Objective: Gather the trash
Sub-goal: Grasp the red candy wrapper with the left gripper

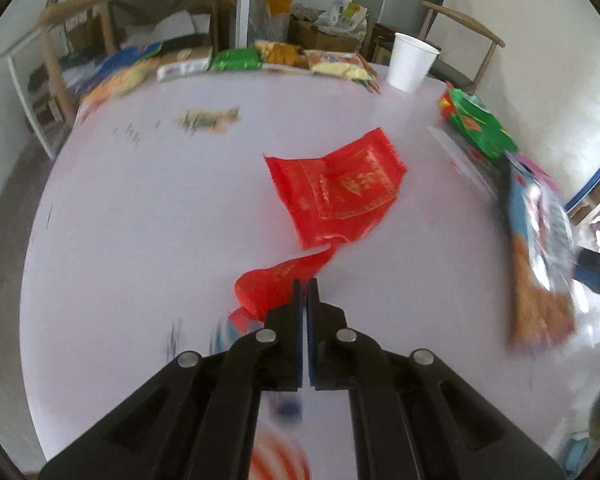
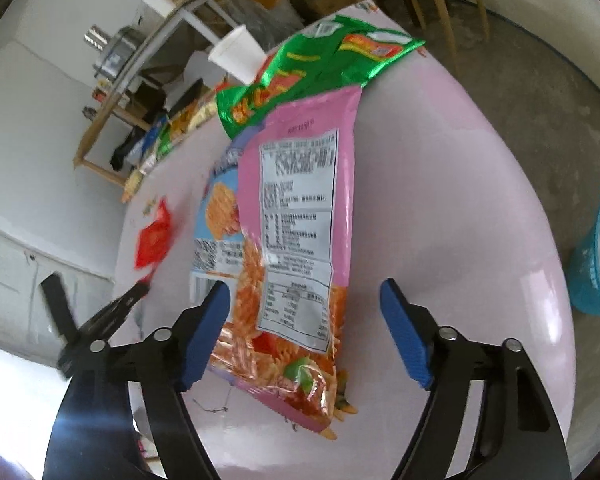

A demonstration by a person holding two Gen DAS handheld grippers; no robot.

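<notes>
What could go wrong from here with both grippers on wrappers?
Left gripper looks shut on only a corner of the red wrapper; the thin film could slip or tear.
Right gripper is open around the pink packet, which overlaps the green bag and blue packet; lifting may drag those, perhaps into the paper cup.

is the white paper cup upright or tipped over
Upright. In the left wrist view the white paper cup stands on its narrow base at the table's far edge, open mouth up.
</notes>
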